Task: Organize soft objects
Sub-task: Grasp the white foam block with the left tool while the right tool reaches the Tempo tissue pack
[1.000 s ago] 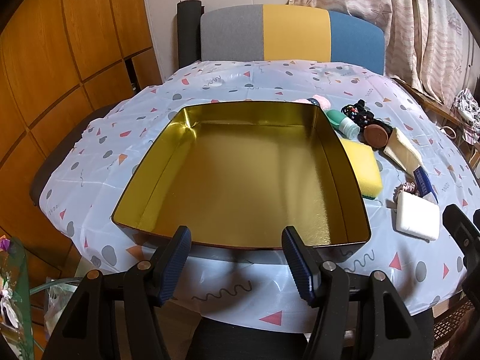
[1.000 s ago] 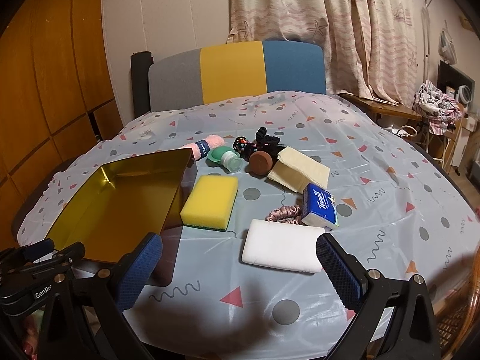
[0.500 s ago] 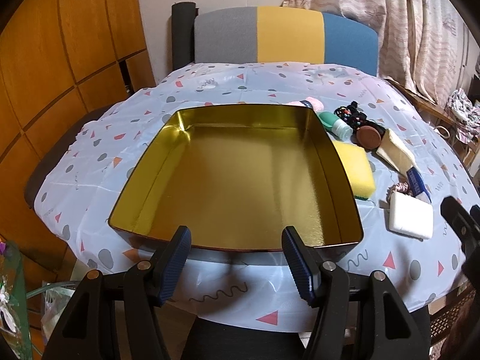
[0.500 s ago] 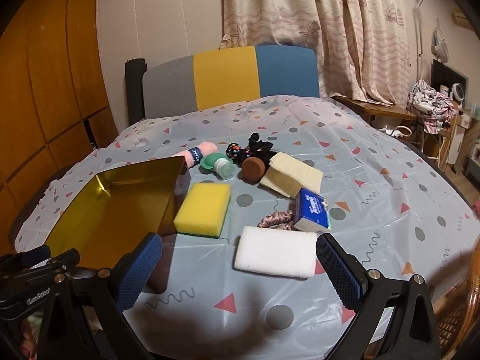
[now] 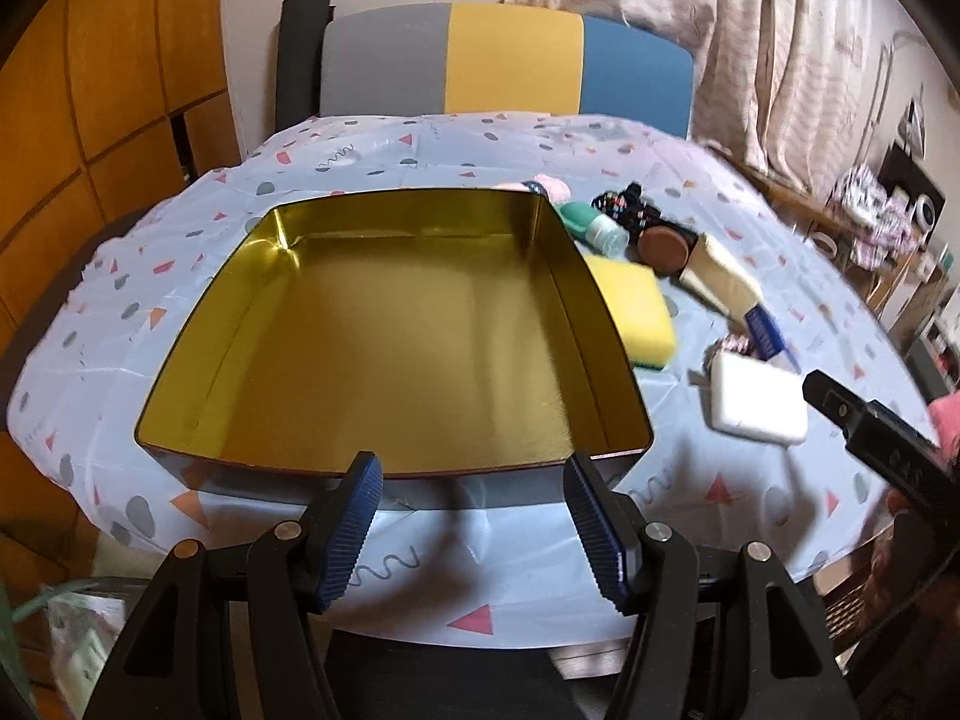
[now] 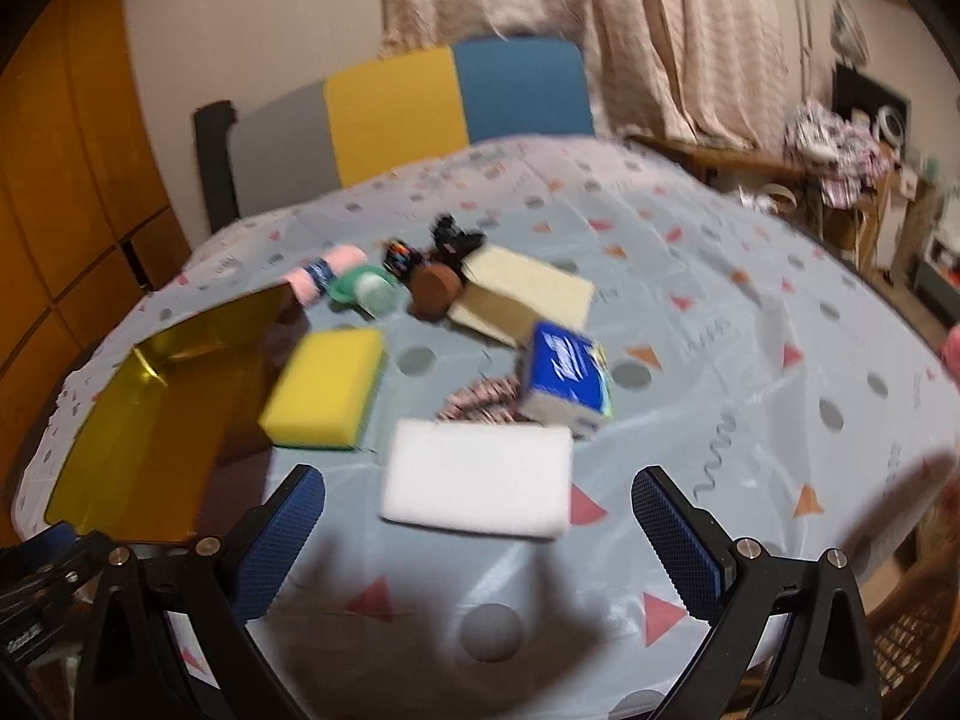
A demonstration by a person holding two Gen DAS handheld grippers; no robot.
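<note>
My left gripper (image 5: 471, 531): jaws apart, holding nothing, over the near wall of the gold tin (image 5: 396, 468) | my right gripper (image 6: 480, 540): jaws wide, holding nothing, just short of the white sponge (image 6: 477, 480) | yellow sponge (image 6: 327, 387) lies beside the tin on the tablecloth (image 6: 720, 372), tissue pack (image 6: 567, 378) behind the white sponge.

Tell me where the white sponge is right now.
In the right wrist view the white sponge lies on the table just ahead of the open right gripper, beside the yellow sponge.
</note>
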